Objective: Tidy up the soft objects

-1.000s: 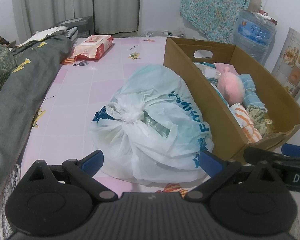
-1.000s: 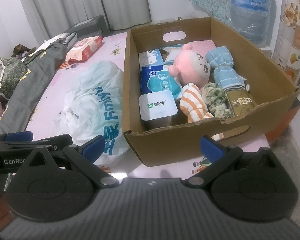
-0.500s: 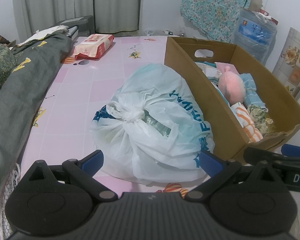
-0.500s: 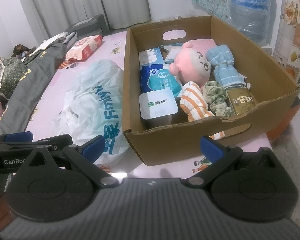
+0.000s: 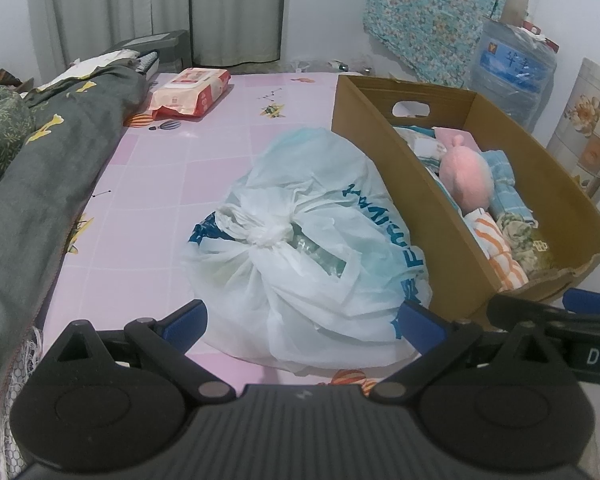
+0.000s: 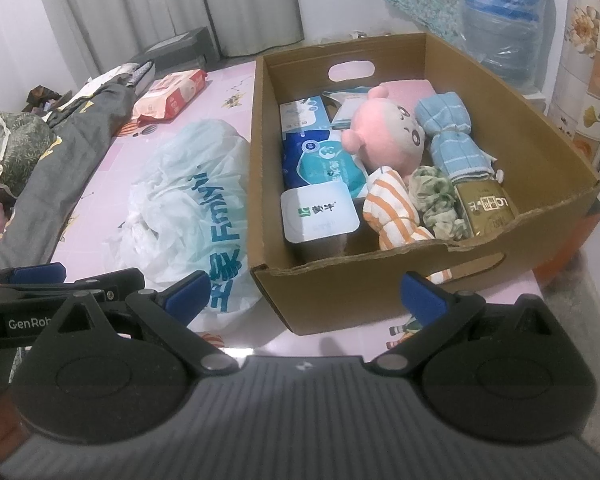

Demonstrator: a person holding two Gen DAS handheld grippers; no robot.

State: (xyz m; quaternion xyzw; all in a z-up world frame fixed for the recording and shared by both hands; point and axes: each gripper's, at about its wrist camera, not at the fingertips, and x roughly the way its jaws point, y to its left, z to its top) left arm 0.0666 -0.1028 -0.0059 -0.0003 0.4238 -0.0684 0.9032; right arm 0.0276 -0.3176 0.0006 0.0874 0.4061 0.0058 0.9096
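Left tongs [image 5: 302,322] spread wide and empty before tied plastic bag [image 5: 308,248], right tongs [image 6: 304,294] likewise released before cardboard box [image 6: 380,296], pink plush toy [image 6: 384,136] inside box.

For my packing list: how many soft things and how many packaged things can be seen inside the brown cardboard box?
Soft things: 4 (pink plush toy, blue striped towel, orange striped cloth, green scrunchie)
Packaged things: at least 5
Total: at least 9

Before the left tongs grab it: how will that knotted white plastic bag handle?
Likely floppy: the white plastic bag is thin, wrinkled film that sags on the mat. Its knot looks the firmest hold. The bulging contents may shift and swing; the weight can't be judged.
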